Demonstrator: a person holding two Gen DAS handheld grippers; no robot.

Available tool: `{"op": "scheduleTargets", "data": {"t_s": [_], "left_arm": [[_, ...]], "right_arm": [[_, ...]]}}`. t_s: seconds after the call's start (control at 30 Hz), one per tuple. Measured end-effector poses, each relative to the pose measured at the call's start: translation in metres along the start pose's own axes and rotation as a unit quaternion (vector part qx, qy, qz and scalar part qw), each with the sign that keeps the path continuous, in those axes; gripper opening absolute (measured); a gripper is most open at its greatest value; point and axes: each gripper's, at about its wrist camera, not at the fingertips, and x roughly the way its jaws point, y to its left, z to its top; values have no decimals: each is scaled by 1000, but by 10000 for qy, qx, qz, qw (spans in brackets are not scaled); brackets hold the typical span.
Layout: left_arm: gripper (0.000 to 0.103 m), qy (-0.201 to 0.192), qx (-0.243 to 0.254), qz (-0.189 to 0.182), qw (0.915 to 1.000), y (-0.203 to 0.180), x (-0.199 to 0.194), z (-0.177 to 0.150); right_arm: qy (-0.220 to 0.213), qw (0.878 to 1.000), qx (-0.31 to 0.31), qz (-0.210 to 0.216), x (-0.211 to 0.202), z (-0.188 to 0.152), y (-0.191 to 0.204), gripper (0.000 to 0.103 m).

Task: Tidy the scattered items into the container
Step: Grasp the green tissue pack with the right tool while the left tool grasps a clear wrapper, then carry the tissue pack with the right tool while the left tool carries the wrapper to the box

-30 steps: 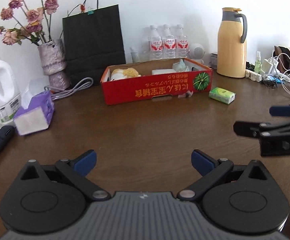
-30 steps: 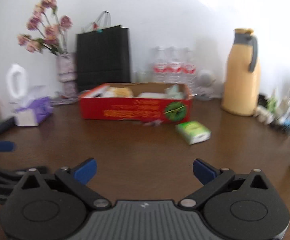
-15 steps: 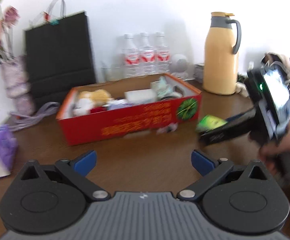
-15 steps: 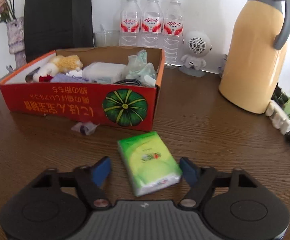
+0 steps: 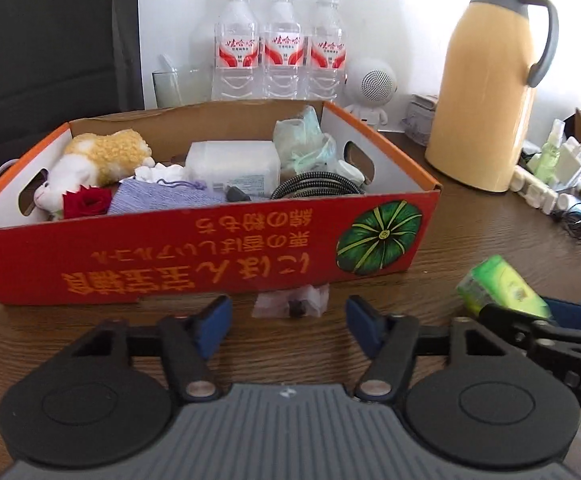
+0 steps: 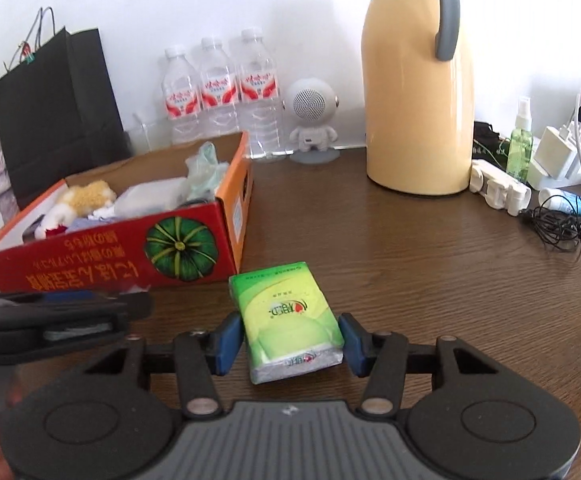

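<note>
**Tissue pack between your right jaws, small wrapper ahead of your left**

Your right gripper (image 6: 288, 338) is straddling the green tissue pack (image 6: 286, 320), which is lying flat on the wooden table (image 6: 430, 264) just beside the near right corner of the red cardboard box (image 5: 194, 264). Its jaws have just been closing, and the blue pads are sitting right against the pack's two long sides; you are looking at contact on both, though how firmly they are pressing is hard to tell.

Your left gripper (image 5: 288, 322) is pointing at the box's front wall. Its jaws have also just been closing and are standing about half open with nothing between them. The small crumpled wrapper (image 5: 292, 300) is lying on the table a little ahead of the tips, against the foot of the box, in line with the gap.

The box is already holding a plush toy (image 5: 98, 160), a coiled cable (image 5: 314, 184) and other bits.
</note>
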Motion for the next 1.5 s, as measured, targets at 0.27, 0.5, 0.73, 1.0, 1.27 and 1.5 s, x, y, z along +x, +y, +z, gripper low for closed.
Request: {"op": "scheduleTargets", "data": {"t_s": [0.27,0.5,0.73,1.0,1.27,1.5], "left_arm": [[16,-159,223,-23,9996,-5,-1,-3],[16,-247,382,-110,9989,5,-44,-24],[16,-825,-71,240,9963,37,-137,-57],[17,-1749,-328,664,9818,50,-238,-116],[17,-2372,-329,969,9661,54,-294,-156],[17,-2397,-508,885,9655,56,-302,-173]], "right_arm": [[20,9998,-178,120,-1,-1,11,51],[-283,9978,-570,204,-15,-10,29,51],[-505,9955,-496,623,-82,-38,67,51],[-1478,9825,-950,621,-164,-78,101,51],[-1701,9796,-1023,320,-202,-126,112,51],[-1810,9752,-1245,260,-219,-140,113,51]]}}
